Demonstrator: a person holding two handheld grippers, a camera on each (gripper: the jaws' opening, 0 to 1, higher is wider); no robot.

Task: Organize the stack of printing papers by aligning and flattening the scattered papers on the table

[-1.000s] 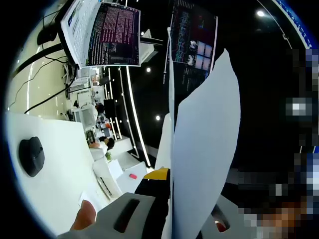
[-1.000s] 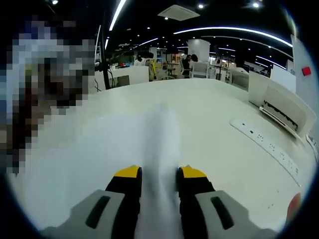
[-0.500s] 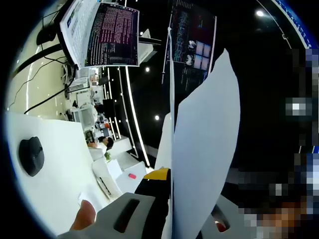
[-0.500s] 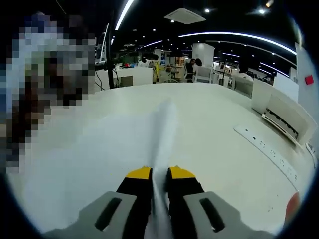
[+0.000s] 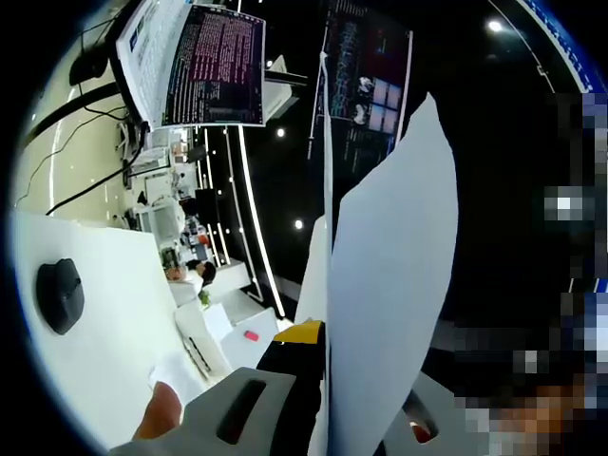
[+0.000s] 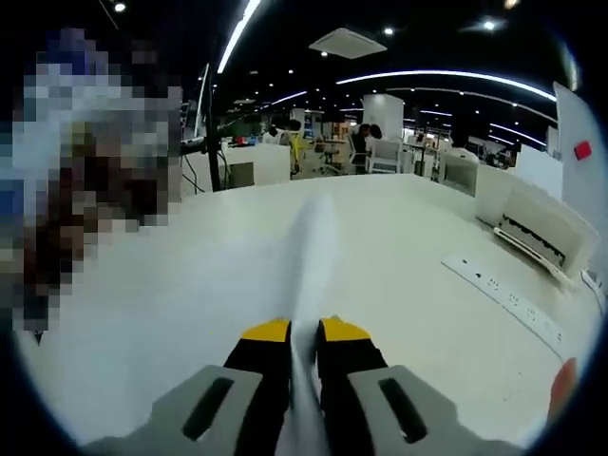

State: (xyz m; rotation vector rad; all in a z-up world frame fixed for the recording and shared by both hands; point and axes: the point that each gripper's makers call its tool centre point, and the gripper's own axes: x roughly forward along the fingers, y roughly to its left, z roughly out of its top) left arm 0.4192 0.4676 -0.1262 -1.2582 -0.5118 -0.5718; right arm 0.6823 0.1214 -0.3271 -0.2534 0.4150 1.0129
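White paper sheets (image 5: 385, 285) rise edge-on and curved from the left gripper (image 5: 318, 380), whose yellow-tipped jaws pinch them from both sides, one jaw hidden behind the paper. Right gripper (image 6: 303, 334): jaws pressed together on the paper (image 6: 312, 256), seen edge-on, which extends forward over the white table (image 6: 408, 247). In the left gripper view, a black mouse (image 5: 60, 295) lies on the table, and a monitor (image 5: 195, 62) hangs beyond. Farther off in the right gripper view, a power strip (image 6: 508, 300) and a white printer (image 6: 541, 228) sit on the table.
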